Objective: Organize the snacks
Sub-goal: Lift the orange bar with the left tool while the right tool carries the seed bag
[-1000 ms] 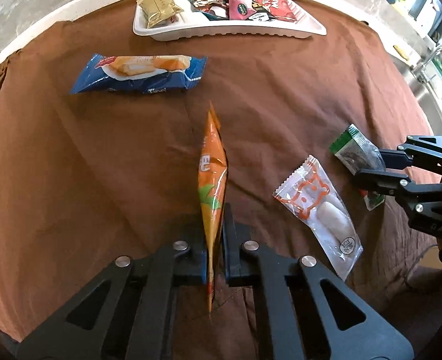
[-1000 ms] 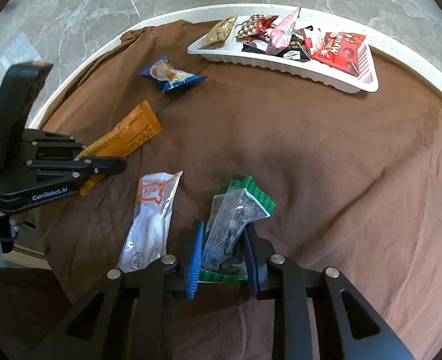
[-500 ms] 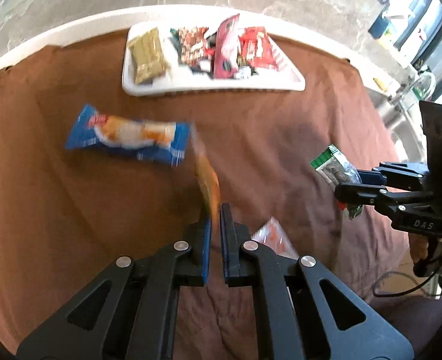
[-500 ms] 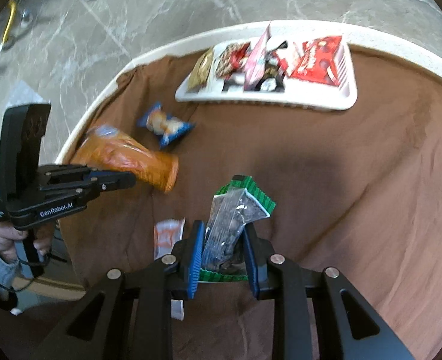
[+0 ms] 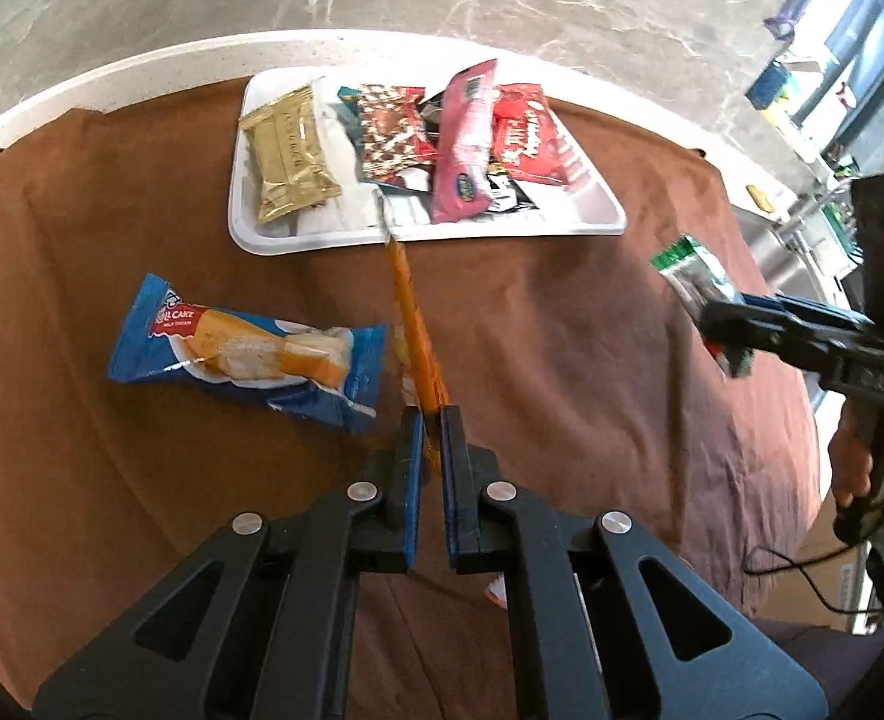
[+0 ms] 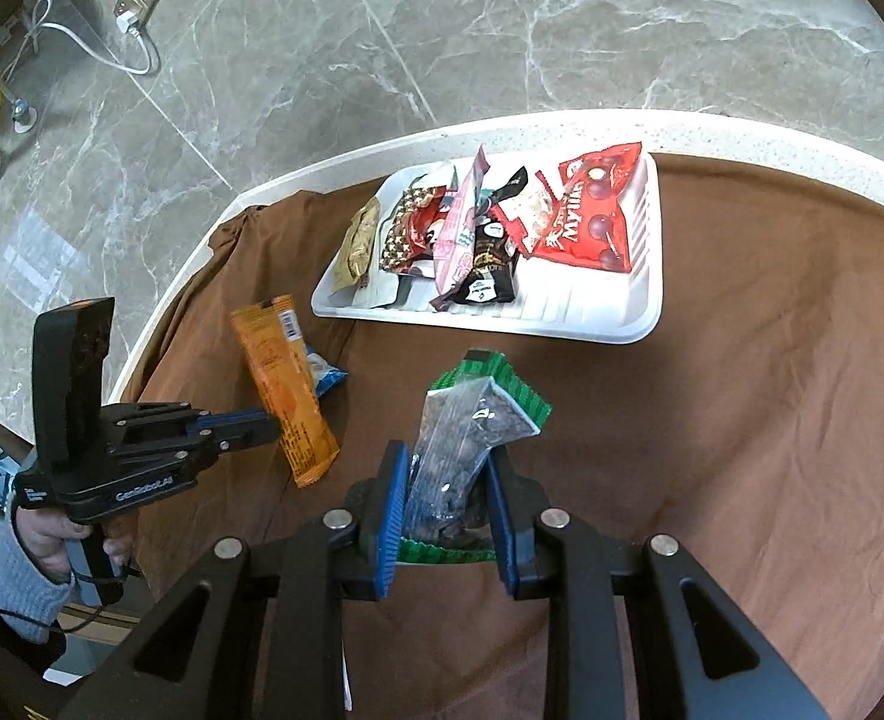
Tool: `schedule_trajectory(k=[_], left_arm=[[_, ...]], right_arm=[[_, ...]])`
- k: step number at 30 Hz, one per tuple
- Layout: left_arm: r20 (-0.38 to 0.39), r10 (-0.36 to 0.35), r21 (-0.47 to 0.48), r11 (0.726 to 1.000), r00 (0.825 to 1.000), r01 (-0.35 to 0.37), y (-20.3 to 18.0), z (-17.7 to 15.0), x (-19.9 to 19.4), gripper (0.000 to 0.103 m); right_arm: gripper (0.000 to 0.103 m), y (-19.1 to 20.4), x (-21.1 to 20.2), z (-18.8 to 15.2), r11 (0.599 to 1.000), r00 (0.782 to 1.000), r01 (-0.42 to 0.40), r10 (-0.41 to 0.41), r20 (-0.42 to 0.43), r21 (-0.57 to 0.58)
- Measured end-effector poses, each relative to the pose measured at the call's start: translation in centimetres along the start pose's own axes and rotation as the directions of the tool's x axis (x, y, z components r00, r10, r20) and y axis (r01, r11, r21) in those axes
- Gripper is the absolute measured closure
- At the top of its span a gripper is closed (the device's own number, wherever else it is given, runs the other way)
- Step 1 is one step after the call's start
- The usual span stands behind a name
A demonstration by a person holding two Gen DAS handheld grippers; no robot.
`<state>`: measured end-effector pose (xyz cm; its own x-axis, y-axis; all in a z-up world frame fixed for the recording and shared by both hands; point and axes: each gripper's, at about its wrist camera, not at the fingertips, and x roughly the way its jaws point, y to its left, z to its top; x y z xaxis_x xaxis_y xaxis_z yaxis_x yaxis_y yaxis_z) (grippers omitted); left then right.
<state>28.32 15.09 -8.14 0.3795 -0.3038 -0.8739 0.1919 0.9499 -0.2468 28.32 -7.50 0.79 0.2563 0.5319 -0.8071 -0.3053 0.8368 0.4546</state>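
Both tongs carry snacks above the tabletop toward the far white tray: left tongs pinching the orange packet, right tongs pinching the green-edged packet.

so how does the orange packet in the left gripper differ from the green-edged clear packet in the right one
The long orange snack packet is opaque, slim and flat; the green-edged clear snack packet is see-through, shorter and bulkier, showing dark pieces inside. The left gripper pinches the orange one near its lower end; the right gripper clamps the clear one around its middle. Both are held off the cloth.
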Motion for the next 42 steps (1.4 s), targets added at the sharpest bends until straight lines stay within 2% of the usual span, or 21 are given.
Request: schedule_trajectory(k=[7, 11, 18, 22, 29, 42], left_arm=[[0.007, 0.021, -0.013, 1.0, 1.0, -0.02, 0.1, 1.8, 2.0, 0.098], [-0.021, 0.012, 0.018, 1.0, 1.0, -0.012, -0.5, 2.7, 3.5, 0.097], [-0.051, 0.056, 0.069, 0.996, 0.997, -0.052, -2.1, 3.2, 5.8, 0.095], [-0.055, 0.031, 0.042, 0.999, 0.998, -0.029, -1.7, 3.2, 6.5, 0.096], [-0.015, -0.027, 0.02, 0.999, 1.0, 0.028, -1.0, 3.0, 5.0, 0.098], [0.058, -0.087, 0.011, 0.996, 0.995, 0.086, -1.2, 3.0, 0.3, 0.098]], right_arm=[[0.075, 0.1, 1.3, -0.6, 1.0, 1.0, -0.001, 0.001, -0.031, -0.001], [0.075, -0.2, 1.5, -0.8, 1.0, 0.999, -0.002, 0.002, -0.037, 0.008], [0.075, -0.4, 1.5, -0.9, 1.0, 1.0, 0.002, -0.001, -0.031, 0.024], [0.075, -0.6, 1.4, -1.0, 0.999, 1.0, 0.007, -0.006, -0.029, 0.035], [0.075, -0.8, 1.6, -0.9, 0.998, 1.0, 0.003, -0.002, -0.028, 0.058], [0.075, -0.9, 0.4, -0.5, 0.997, 1.0, -0.006, 0.006, 0.004, 0.071]])
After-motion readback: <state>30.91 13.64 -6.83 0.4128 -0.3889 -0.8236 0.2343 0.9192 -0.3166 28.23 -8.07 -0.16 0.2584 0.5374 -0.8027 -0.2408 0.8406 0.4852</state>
